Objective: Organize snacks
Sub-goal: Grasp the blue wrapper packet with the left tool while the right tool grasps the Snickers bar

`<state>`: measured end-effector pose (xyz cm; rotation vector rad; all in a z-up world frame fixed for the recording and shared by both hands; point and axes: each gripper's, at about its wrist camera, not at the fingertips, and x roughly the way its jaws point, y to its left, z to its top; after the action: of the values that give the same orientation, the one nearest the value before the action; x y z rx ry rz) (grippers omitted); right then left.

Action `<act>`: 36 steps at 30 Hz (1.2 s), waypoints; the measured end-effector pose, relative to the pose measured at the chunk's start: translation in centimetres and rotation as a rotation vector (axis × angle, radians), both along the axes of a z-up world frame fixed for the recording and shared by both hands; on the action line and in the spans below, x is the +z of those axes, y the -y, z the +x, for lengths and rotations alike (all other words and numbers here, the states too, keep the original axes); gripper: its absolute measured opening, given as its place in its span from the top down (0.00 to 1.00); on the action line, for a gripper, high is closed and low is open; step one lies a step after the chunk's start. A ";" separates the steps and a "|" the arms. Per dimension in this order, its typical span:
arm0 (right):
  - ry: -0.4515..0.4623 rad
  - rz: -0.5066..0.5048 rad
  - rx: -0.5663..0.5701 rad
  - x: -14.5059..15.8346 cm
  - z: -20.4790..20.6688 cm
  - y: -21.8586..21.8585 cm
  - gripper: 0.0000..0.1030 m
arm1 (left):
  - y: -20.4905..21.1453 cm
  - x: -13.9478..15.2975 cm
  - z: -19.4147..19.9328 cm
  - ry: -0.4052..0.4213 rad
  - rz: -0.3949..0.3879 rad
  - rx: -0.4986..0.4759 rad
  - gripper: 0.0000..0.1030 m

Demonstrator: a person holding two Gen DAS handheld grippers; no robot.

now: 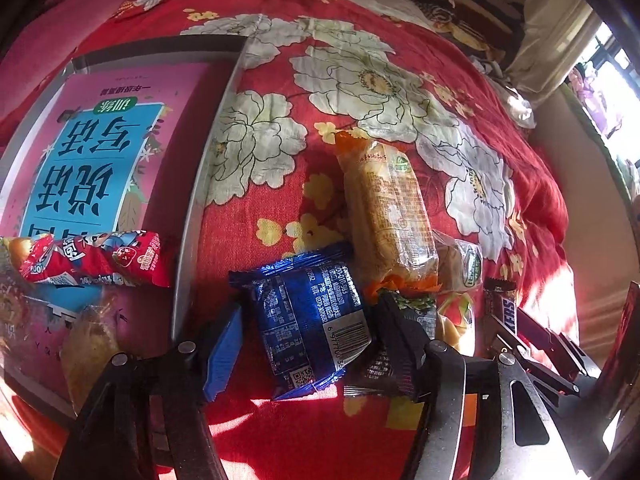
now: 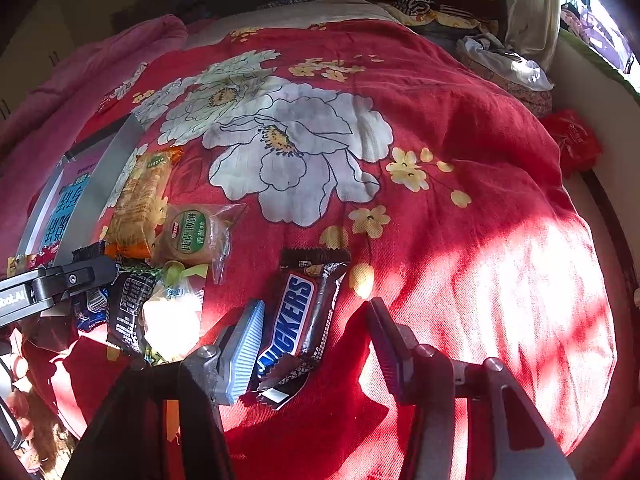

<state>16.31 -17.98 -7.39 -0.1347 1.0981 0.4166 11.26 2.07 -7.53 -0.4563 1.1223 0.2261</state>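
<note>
Our left fingers stood spread around the blue packet on the bed; our right fingers stood spread around the Snickers bar

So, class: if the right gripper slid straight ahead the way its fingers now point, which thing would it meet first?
The right gripper, jaws open, would probably meet the Snickers bar first, which already lies between its fingers on the red floral bedspread. Depth is uncertain, so it could pass just above the wrapper.
</note>
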 end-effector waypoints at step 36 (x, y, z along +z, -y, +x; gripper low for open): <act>-0.050 0.254 -0.037 0.9 0.6 1.8 0.72 | 0.5 0.5 -1.6 0.022 0.005 -0.097 0.49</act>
<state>16.88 -19.79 -6.50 0.1207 1.0855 0.5241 9.63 1.54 -7.07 -0.3977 1.1192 0.1393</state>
